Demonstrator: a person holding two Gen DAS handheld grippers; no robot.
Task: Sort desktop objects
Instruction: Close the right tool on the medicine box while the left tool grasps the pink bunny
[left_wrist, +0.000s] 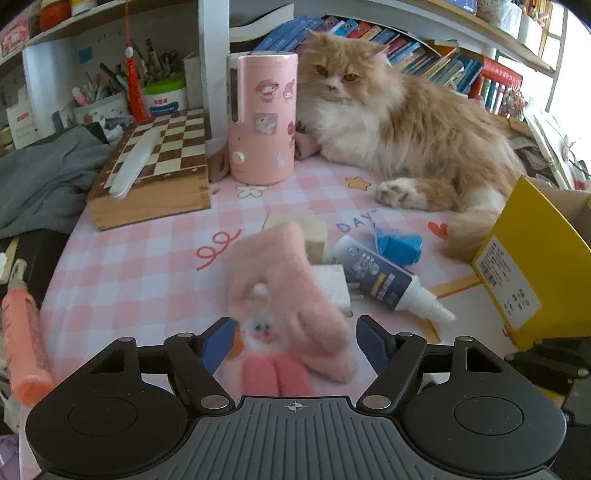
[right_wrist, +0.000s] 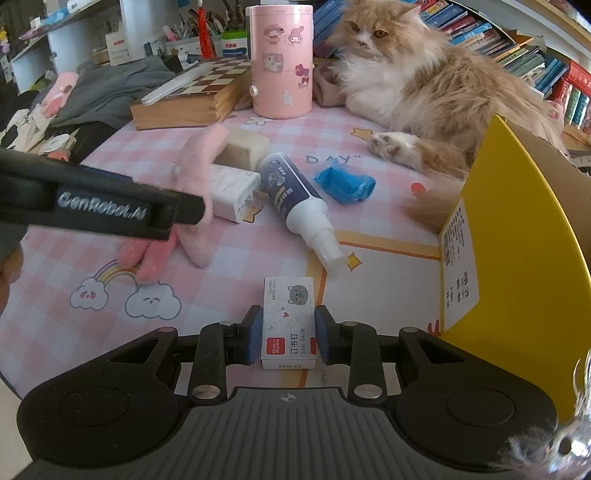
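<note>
- The left gripper (left_wrist: 295, 338) has its fingers set wide apart. A pink fluffy glove (left_wrist: 284, 295) lies between them, blurred; whether the left finger pad touches it cannot be told, and the right finger stands clear of it.
- In the right wrist view the left gripper (right_wrist: 177, 214) reaches in from the left edge, over the same glove (right_wrist: 195, 192) on the counter (right_wrist: 240, 258).
- The right gripper (right_wrist: 289, 334) has its fingers clamped on a small box of staples (right_wrist: 289, 317), one pad on each long side. The box lies flat near the front edge of the counter.
- A white spray bottle with a dark label (right_wrist: 295, 199) lies on its side mid-counter, nozzle toward the front edge.
- A white charger (right_wrist: 232, 188) lies just beside the bottle, touching the glove.
- A pale block (right_wrist: 243, 147) lies behind the charger.
- A crumpled blue packet (right_wrist: 345, 181) lies to the right of the bottle, apart from it.
- A yellow cardboard box (right_wrist: 517, 236) stands at the right edge of the counter, its labelled side facing the bottle.
- A pink canister with stickers (right_wrist: 282, 59) stands upright toward the back edge.
- A wooden chessboard box (right_wrist: 195, 96) lies left of the canister, with a white flat strip on top.
- An orange and white cat (right_wrist: 424, 85) lies along the back right of the counter, one paw stretched forward.
</note>
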